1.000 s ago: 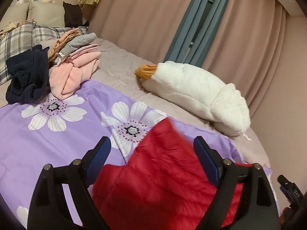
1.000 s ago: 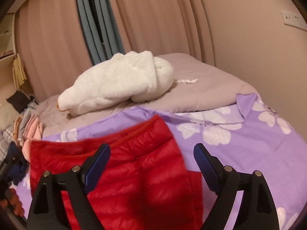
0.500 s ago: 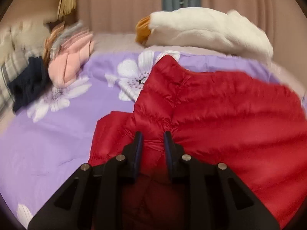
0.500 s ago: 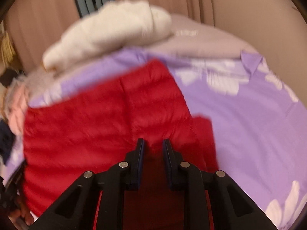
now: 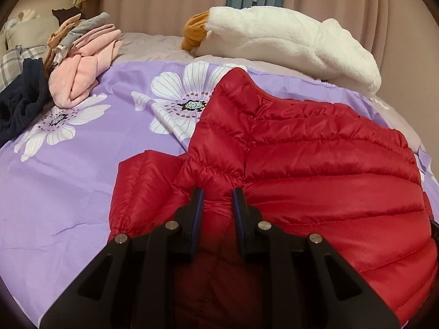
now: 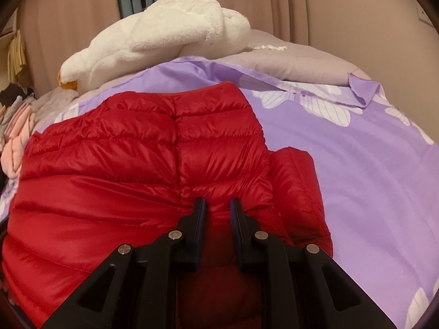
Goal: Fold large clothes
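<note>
A red quilted down jacket point(image 5: 315, 148) lies spread on a purple flowered sheet point(image 5: 68, 178). In the left wrist view my left gripper point(image 5: 217, 196) is shut on a bunched fold of the jacket near where its left sleeve point(image 5: 142, 181) joins the body. The right wrist view shows the same jacket point(image 6: 123, 148), with my right gripper point(image 6: 218, 205) shut on a pinch of red fabric beside the right sleeve point(image 6: 299, 181). Puckers radiate from both grips. The jacket's near part is hidden under the grippers.
A white fleece garment with an orange cuff point(image 5: 288, 41) lies at the bed's far side below the curtains. A pile of pink, grey and navy clothes point(image 5: 79, 63) sits at the far left near plaid pillows. A grey quilt point(image 6: 296, 60) borders the sheet point(image 6: 370, 164).
Both grippers came down from above onto the jacket and went from wide open to shut on its fabric. Since half a second ago they have hardly shifted.
</note>
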Demonstrator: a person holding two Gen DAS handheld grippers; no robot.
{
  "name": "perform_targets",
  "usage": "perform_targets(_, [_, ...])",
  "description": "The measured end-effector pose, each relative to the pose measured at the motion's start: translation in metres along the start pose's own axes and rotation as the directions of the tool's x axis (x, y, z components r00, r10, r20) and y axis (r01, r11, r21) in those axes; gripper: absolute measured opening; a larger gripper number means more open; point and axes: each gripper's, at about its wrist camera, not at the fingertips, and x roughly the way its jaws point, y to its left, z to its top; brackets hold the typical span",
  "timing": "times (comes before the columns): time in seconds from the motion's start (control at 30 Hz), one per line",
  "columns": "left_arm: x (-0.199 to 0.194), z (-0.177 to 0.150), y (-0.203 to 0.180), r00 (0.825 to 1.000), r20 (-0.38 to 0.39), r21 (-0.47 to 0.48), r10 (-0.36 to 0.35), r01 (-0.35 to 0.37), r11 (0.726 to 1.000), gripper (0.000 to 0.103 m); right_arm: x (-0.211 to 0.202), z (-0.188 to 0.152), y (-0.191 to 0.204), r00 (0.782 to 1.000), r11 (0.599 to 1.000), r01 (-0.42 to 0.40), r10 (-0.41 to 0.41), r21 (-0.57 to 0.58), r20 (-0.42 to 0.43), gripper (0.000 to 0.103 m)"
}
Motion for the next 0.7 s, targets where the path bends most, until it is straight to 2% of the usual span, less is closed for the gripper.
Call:
perform_targets(0.1, [-0.001, 0.000, -0.002, 1.000, 0.002, 0.005, 0.005, -0.005, 1.000, 0.022, 0.000, -0.001, 0.004, 1.000, 1.000, 0.020, -0.020, -0.017, 0.003, 0.018])
perform_targets(0.3, [-0.002, -0.002, -0.002, 1.000, 0.002, 0.002, 0.003, -0.003, 1.000, 0.022, 0.001, -0.001, 0.001, 1.000, 1.000, 0.008, -0.008, -0.007, 0.006, 0.018])
perform_targets(0.4, [-0.002, -0.002, -0.001, 1.000, -0.002, -0.003, 0.002, -0.002, 1.000, 0.022, 0.000, 0.001, 0.004, 1.000, 0.999, 0.027, -0.027, -0.023, 0.001, 0.018])
perform_targets(0.5, [-0.002, -0.001, -0.003, 1.000, -0.004, 0.006, 0.020, -0.020, 1.000, 0.023, -0.007, 0.010, 0.015, 0.996, 0.996, 0.072, -0.074, -0.052, -0.039, 0.018])
perform_targets(0.53, [-0.002, -0.001, -0.004, 1.000, -0.001, 0.011, 0.031, -0.031, 0.999, 0.023, -0.013, 0.015, 0.017, 0.997, 0.998, 0.047, -0.048, -0.035, -0.053, 0.018])
perform_targets(0.6, [-0.004, -0.001, -0.006, 0.999, 0.007, 0.020, 0.048, -0.048, 0.999, 0.024, -0.032, 0.024, 0.020, 0.993, 0.993, -0.109, 0.111, 0.047, -0.038, 0.018])
perform_targets(0.67, [-0.005, -0.002, -0.005, 0.999, 0.008, 0.019, 0.054, -0.054, 0.998, 0.024, -0.055, 0.030, 0.037, 0.966, 0.963, -0.259, 0.259, 0.074, 0.011, 0.018])
perform_targets(0.7, [-0.005, -0.002, -0.004, 0.999, 0.007, 0.014, 0.050, -0.051, 0.999, 0.024, -0.061, 0.031, 0.048, 0.963, 0.962, -0.270, 0.269, 0.048, 0.017, 0.018])
